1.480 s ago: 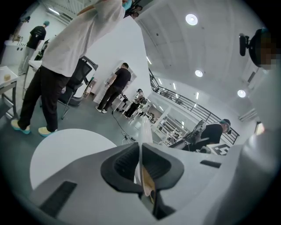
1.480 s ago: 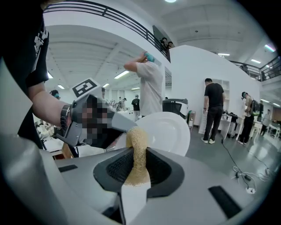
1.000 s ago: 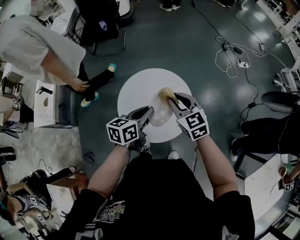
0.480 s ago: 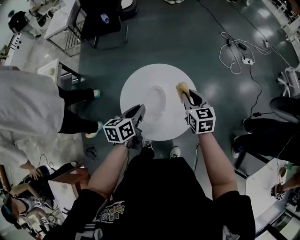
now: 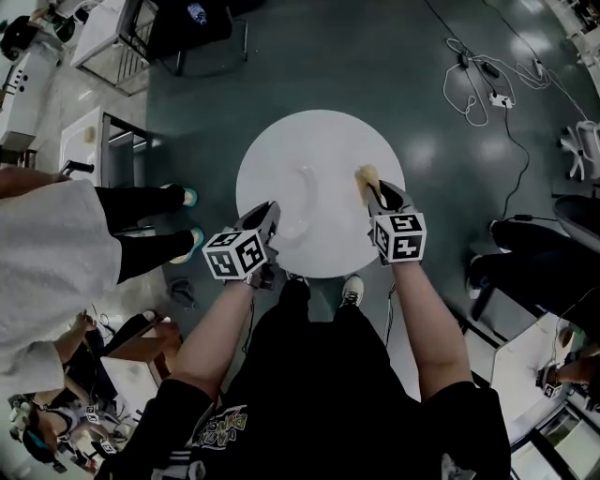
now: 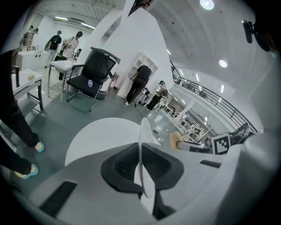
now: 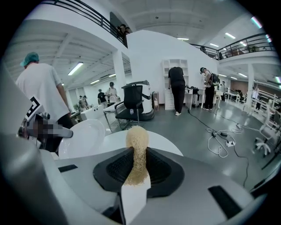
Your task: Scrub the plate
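Note:
In the head view my left gripper (image 5: 269, 214) is shut on the rim of a white plate (image 5: 300, 202), which hangs low over the left part of the round white table (image 5: 323, 141). The left gripper view shows that plate (image 6: 143, 149) edge-on, pinched between the dark pads. My right gripper (image 5: 377, 192) is shut on a tan fibrous scrubber (image 5: 367, 175), over the table's right part and apart from the plate. In the right gripper view the scrubber (image 7: 136, 151) sticks up between the jaws, with the plate (image 7: 83, 136) off to its left.
A person in a white top (image 5: 47, 262) stands close at the table's left. A black chair (image 5: 192, 19) is at the back, a white desk (image 5: 84, 141) at the left. Cables (image 5: 483, 84) lie on the floor to the right. My shoes (image 5: 352, 290) are at the table's near edge.
Both grippers have come down toward the table and moved apart. The scrubber, which was at the plate's top edge, is now off to the plate's right. The person at the left has shifted.

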### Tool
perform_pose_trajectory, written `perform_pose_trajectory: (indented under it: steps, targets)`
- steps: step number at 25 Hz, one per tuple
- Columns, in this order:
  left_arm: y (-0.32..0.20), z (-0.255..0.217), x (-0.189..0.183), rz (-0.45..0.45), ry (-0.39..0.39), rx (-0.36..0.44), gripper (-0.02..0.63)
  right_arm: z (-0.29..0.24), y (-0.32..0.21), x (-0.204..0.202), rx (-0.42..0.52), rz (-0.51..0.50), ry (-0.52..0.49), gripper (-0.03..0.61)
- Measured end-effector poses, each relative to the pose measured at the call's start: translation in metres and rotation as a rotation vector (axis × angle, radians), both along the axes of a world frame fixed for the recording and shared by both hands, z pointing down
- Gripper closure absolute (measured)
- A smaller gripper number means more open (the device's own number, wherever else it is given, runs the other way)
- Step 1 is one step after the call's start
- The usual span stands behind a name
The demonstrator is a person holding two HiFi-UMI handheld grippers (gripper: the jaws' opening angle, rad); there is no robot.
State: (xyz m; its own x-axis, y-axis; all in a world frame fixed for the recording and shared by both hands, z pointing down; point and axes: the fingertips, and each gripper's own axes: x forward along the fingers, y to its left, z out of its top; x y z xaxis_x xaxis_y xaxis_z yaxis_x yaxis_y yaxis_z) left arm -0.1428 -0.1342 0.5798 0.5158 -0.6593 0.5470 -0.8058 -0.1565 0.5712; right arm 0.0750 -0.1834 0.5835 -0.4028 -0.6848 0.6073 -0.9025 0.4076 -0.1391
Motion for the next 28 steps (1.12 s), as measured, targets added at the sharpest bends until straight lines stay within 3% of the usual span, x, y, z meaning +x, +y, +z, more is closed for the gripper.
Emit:
perform_pose_trajectory:
  steps: [14,28]
  targets:
    - [-0.014,0.078,-0.02,-0.044,-0.056,-0.101,0.589,0.089,0.001,0.014,-0.137,0.106,0.038,0.486]
    - [-0.022,0.117,-0.021,-0.047,-0.074,-0.145,0.589,0.129,0.003,0.014,-0.193,0.114,0.07,0.485]
